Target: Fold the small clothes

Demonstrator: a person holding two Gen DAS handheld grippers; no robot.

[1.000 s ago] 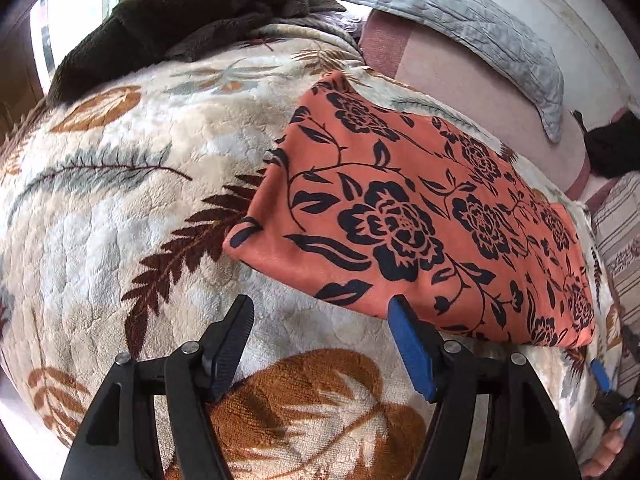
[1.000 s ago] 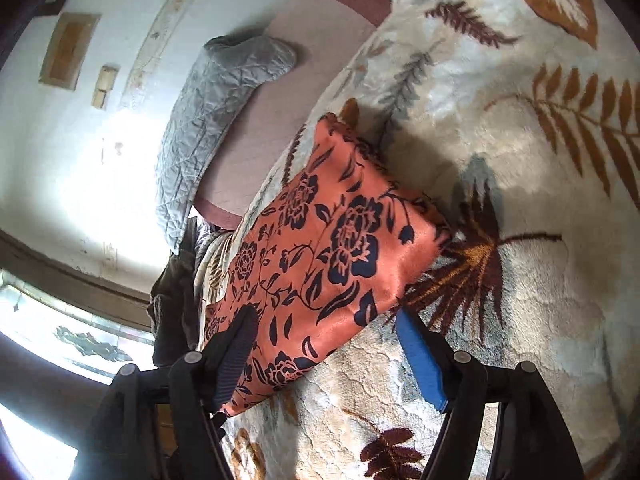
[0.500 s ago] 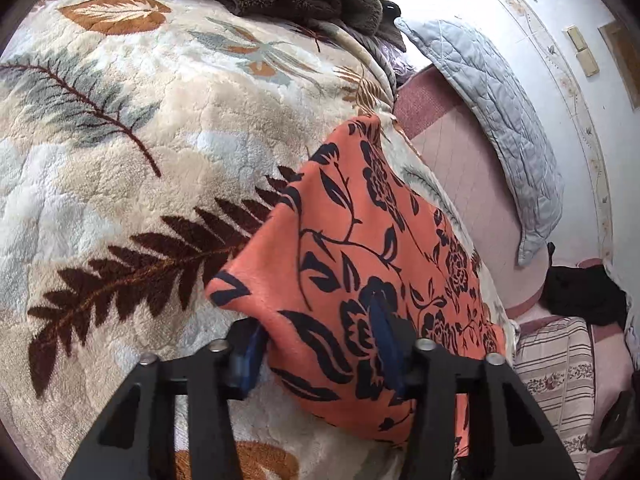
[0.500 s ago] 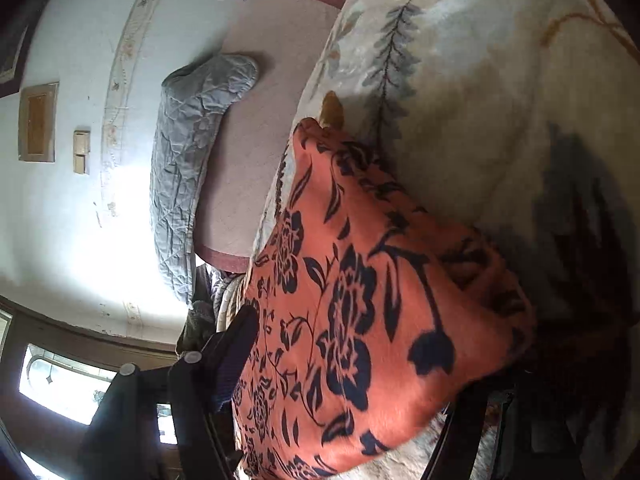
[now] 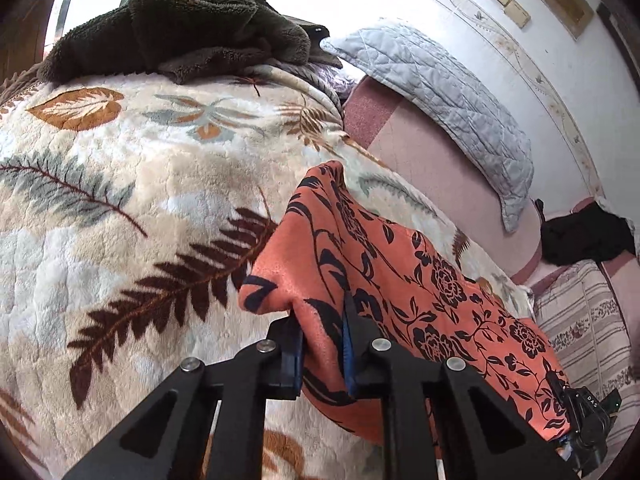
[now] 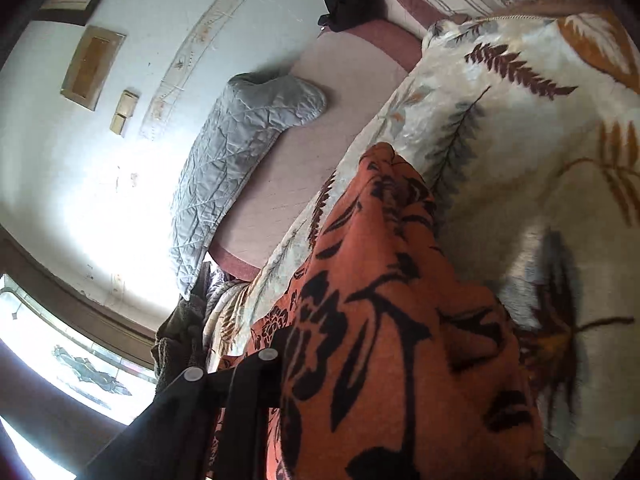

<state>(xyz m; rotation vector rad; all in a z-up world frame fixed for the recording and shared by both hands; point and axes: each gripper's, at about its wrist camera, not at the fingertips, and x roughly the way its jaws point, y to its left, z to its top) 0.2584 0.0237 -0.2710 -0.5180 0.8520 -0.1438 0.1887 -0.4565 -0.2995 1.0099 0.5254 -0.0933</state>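
An orange cloth with black flowers (image 5: 404, 280) lies on the leaf-patterned blanket (image 5: 120, 208), its near edge lifted. My left gripper (image 5: 322, 350) is shut on the cloth's near left corner and holds it above the blanket. In the right wrist view the cloth (image 6: 380, 340) is bunched up and fills the foreground, draped over my right gripper (image 6: 384, 412); only the left finger (image 6: 276, 364) shows, the right one is hidden under the fabric. In the left wrist view the right gripper (image 5: 588, 412) grips the cloth's far right corner.
A dark fleece garment (image 5: 180, 36) is piled at the blanket's far end. A grey quilted pillow (image 5: 440, 76) leans on the pink headboard (image 5: 420, 152) by the wall. A black garment (image 5: 580, 236) and a striped cushion (image 5: 588, 320) lie to the right.
Both grippers went from open in front of the cloth's near edge to closed on its two corners. The near edge has risen off the blanket.
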